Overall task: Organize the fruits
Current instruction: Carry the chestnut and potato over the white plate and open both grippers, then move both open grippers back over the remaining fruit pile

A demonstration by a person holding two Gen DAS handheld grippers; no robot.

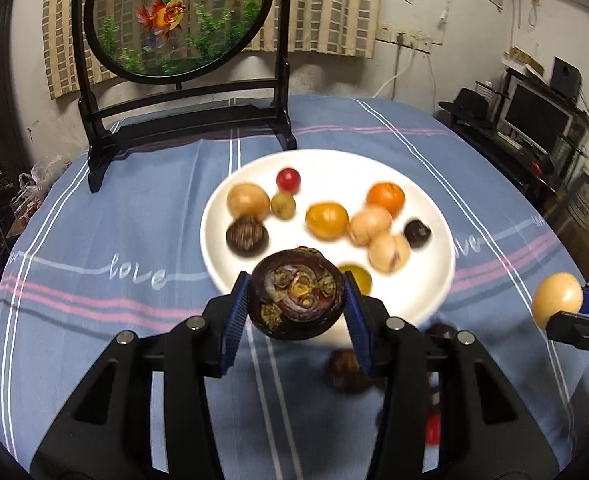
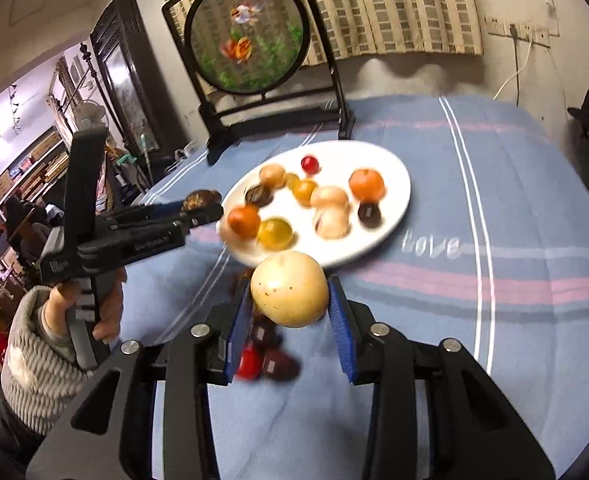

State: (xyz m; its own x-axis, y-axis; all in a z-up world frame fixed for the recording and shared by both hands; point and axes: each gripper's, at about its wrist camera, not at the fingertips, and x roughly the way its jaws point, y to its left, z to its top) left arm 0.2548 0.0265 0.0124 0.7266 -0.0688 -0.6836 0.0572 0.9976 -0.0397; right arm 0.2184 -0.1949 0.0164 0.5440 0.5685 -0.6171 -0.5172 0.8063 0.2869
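- My left gripper [image 1: 296,300] tilts downward, its blue pads clamped on a dark fruit [image 1: 296,294].
- My right gripper [image 2: 290,300] tilts downward too, pinching a pale round fruit [image 2: 289,289].

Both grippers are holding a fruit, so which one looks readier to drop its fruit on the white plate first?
Probably the left gripper: its dark fruit hangs at the white plate rim. The right gripper with its pale fruit sits farther back.

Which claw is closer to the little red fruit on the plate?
Left, though only roughly. The left claw hangs at the plate's near rim, straight across from the red fruit. The right claw hangs off to the plate's right.
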